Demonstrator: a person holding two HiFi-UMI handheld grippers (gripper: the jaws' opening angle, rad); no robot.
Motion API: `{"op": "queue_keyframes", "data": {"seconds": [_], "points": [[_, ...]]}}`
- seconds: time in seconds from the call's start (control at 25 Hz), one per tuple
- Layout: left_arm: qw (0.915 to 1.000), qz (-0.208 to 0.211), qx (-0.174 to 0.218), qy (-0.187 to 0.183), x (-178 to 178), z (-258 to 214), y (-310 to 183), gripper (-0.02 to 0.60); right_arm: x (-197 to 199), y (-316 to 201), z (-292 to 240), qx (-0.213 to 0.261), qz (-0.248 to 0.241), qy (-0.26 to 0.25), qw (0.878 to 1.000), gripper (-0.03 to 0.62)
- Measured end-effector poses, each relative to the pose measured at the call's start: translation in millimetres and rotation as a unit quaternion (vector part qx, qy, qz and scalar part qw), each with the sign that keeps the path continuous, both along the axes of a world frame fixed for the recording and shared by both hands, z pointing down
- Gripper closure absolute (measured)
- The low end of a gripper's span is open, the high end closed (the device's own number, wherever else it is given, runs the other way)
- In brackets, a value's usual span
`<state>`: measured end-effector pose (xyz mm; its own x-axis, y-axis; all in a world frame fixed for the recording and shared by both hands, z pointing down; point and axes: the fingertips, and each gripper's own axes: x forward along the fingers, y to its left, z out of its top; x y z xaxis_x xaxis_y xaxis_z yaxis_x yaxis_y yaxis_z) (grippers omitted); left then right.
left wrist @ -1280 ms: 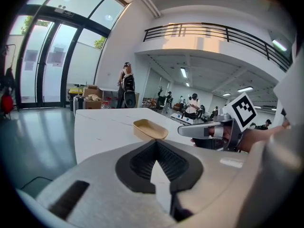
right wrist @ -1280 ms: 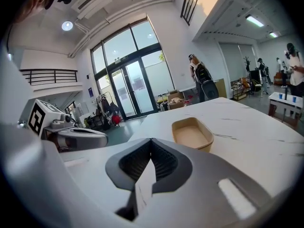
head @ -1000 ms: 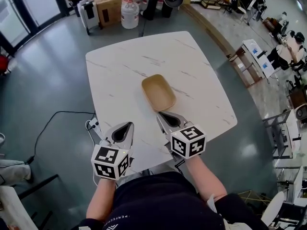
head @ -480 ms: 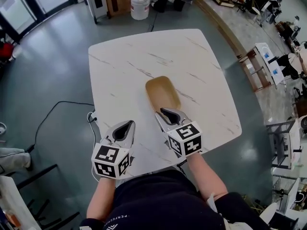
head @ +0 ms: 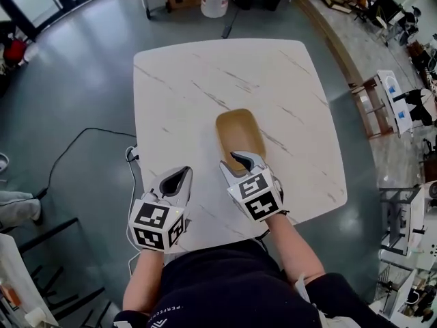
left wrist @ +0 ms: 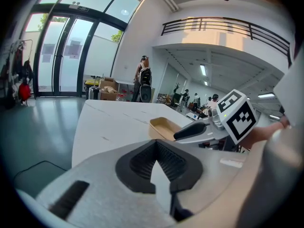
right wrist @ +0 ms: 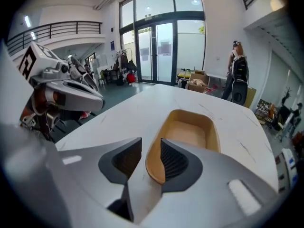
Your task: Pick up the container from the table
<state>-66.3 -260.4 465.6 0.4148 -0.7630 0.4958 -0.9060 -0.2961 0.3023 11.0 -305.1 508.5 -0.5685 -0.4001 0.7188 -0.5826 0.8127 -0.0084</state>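
- The container is a tan oblong tray, open side up and empty. It sits on the white table, near the middle.
- Bare tabletop lies to its left, right and far side.
- Its long axis runs away from me.
- My right gripper is opening, and the tray's near rim sits between its jaws, unpinched.
- My left gripper is well apart from the tray, its jaws pressed together on nothing.

The container is tan, the table white with grey veins.
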Motion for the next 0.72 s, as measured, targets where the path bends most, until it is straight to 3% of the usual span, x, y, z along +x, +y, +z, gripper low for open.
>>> {"op": "queue_keyframes", "data": {"seconds": [0.24, 0.56, 0.72], "points": [[0.9998, -0.018, -0.006, -0.001, -10.2, 4.4, -2.6, 0.586, -5.5, -0.4, 20.4, 0.002, -0.045, 0.085, 0.995, 0.469], [0.9995, -0.03, -0.006, 0.001, -17.9, 4.9, -5.9, 0.586, -5.0, -0.6, 30.2, 0.005, -0.065, 0.14, 0.988, 0.508], [0.9995, -0.03, -0.003, 0.003, -17.1, 3.0, -5.0, 0.586, -3.6, 0.1, 32.1, 0.001, -0.064, 0.144, 0.988, 0.511]]}}
